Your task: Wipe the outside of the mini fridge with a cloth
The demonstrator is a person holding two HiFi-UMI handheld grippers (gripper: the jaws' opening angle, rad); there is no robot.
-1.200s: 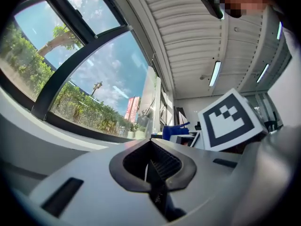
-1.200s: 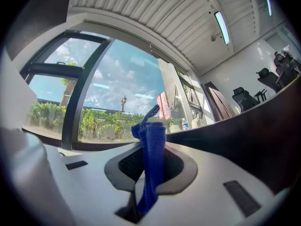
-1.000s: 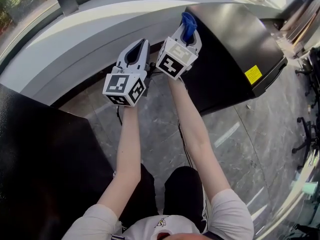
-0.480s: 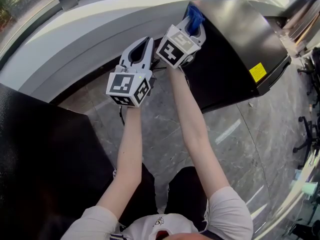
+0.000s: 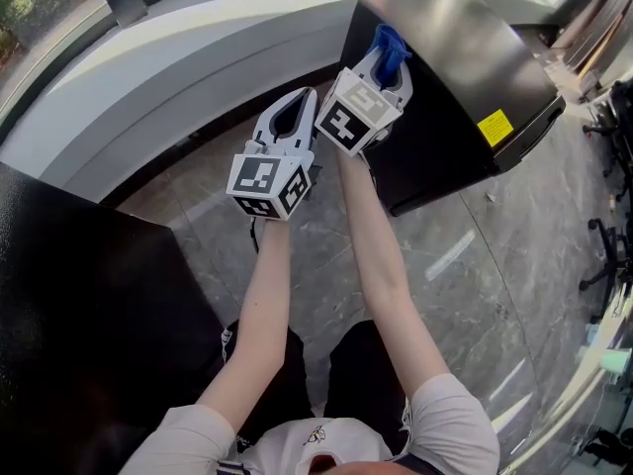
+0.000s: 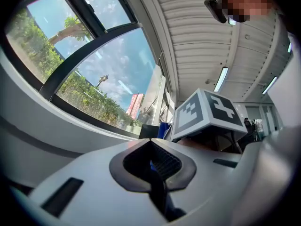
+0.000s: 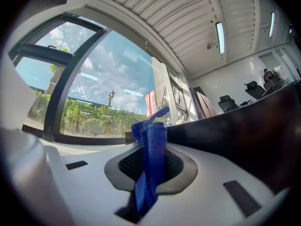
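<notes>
Both arms outstretched, left gripper (image 5: 292,113) closed, right gripper (image 5: 388,67) clamped on cloth (image 5: 389,42)

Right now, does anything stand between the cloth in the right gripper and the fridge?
Nothing visible does. The right gripper holds the cloth right at the fridge's top edge; the left gripper, shut, is off to the side.

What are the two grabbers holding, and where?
The right gripper pinches a blue cloth along its bunched-up length, with one end poking out past the jaws. The left gripper is shut and holds nothing.
</notes>
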